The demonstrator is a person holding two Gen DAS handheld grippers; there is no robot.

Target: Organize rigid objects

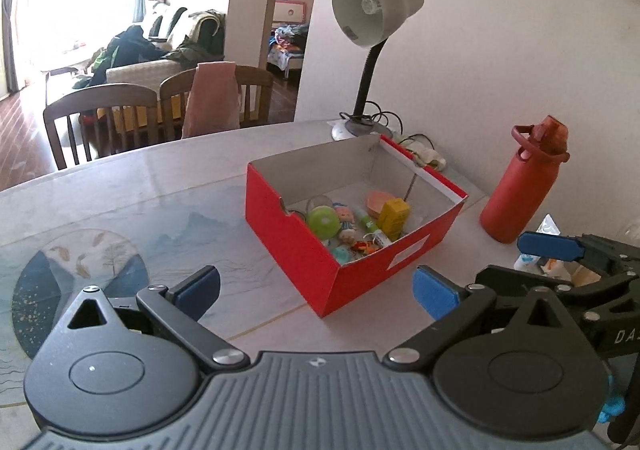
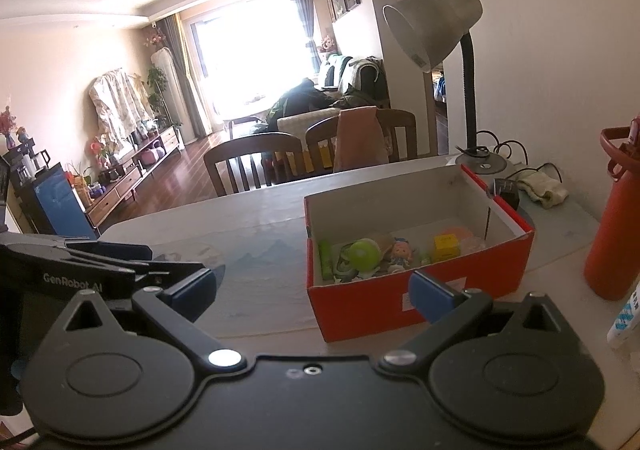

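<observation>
The red box (image 1: 352, 250) sits open on the surface (image 1: 160, 210) ahead of me, holding small toys: a green ball (image 1: 323, 222), a yellow carton (image 1: 394, 219), a little doll (image 1: 346, 219) (the rest too small to name). My left gripper (image 1: 316, 290) has its fingers spread wide, nothing between them. My right gripper (image 2: 312, 292) stands wide open too, empty. A red bottle (image 1: 524, 186) stands just right of the box, a desk lamp (image 1: 372, 34) behind.

Open red box (image 1: 352, 250) – small toys (image 1: 352, 222) inside.
</observation>
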